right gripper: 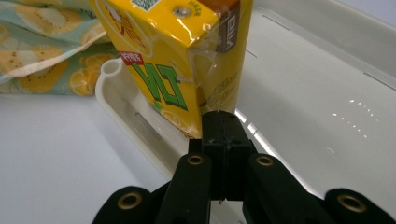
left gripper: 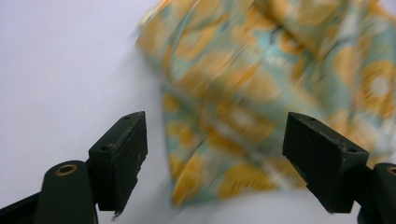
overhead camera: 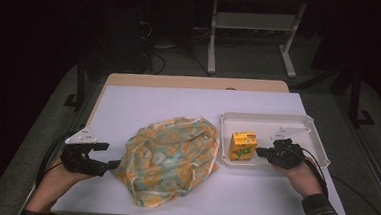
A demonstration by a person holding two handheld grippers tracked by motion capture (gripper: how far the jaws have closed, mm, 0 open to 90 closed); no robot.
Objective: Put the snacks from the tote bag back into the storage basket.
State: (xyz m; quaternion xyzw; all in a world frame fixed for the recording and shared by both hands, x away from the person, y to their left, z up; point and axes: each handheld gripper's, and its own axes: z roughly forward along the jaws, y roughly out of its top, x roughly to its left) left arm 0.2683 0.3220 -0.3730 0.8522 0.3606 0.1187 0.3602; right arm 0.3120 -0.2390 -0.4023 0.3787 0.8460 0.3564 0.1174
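Note:
A crumpled cloth bag (overhead camera: 170, 156) printed with orange fruit on pale green lies at the table's middle. My left gripper (overhead camera: 111, 155) sits at its left edge with jaws open. In the left gripper view the bag's corner (left gripper: 224, 154) lies blurred between and beyond the spread jaws, untouched. A yellow juice carton (overhead camera: 242, 145) stands upright in the left end of a white tray (overhead camera: 307, 125). My right gripper (overhead camera: 261, 152) is just right of the carton, jaws shut with nothing between them. In the right gripper view the closed jaw tips (right gripper: 223, 135) sit close to the carton (right gripper: 173, 60); whether they touch it is unclear.
The white tray (right gripper: 327, 93) is bare to the right of the carton. A white sheet (overhead camera: 128, 103) covers the wooden table. Beyond the table's far edge stand table legs and cables on a dark floor.

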